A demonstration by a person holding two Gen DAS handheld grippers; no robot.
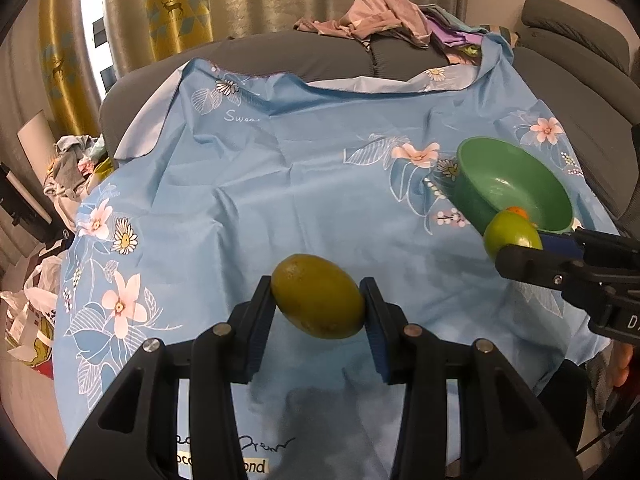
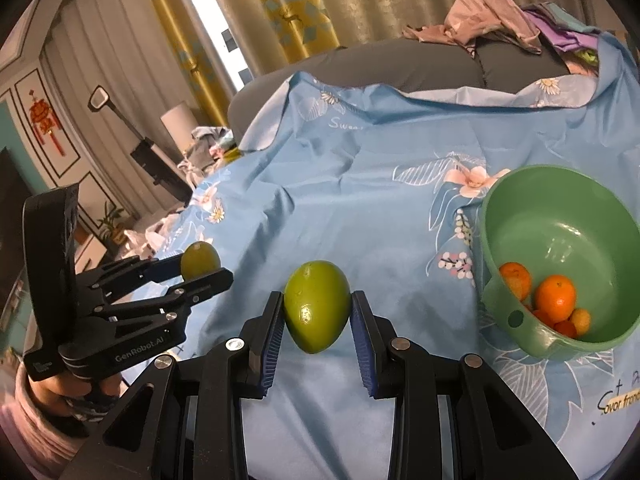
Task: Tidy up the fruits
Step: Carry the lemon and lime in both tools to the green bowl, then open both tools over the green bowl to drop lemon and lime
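Bowl (image 2: 560,216): green plastic, with a handle tab pierced by a hole, standing on the cloth (image 2: 360,184) at the right. Contents: several oranges (image 2: 556,298), clustered at the near side of its floor.

Cloth: light blue with a floral print, spread over a grey sofa (image 1: 280,56). Legible script: "Swee…" near the far edge; partial words "…ond" and "…vor fron…" on labels at the near edge, the rest cut off.

Left gripper (image 1: 318,300): jaws clenched on a dull green oval fruit (image 1: 318,296), held clear above the cloth. Its body reads "GenRobot.AI" in the right wrist view.

Right gripper (image 2: 317,312): jaws clenched on a brighter green fruit (image 2: 316,306), also off the cloth, left of the bowl and near it.

Clothes (image 1: 384,16): heaped on the sofa back.
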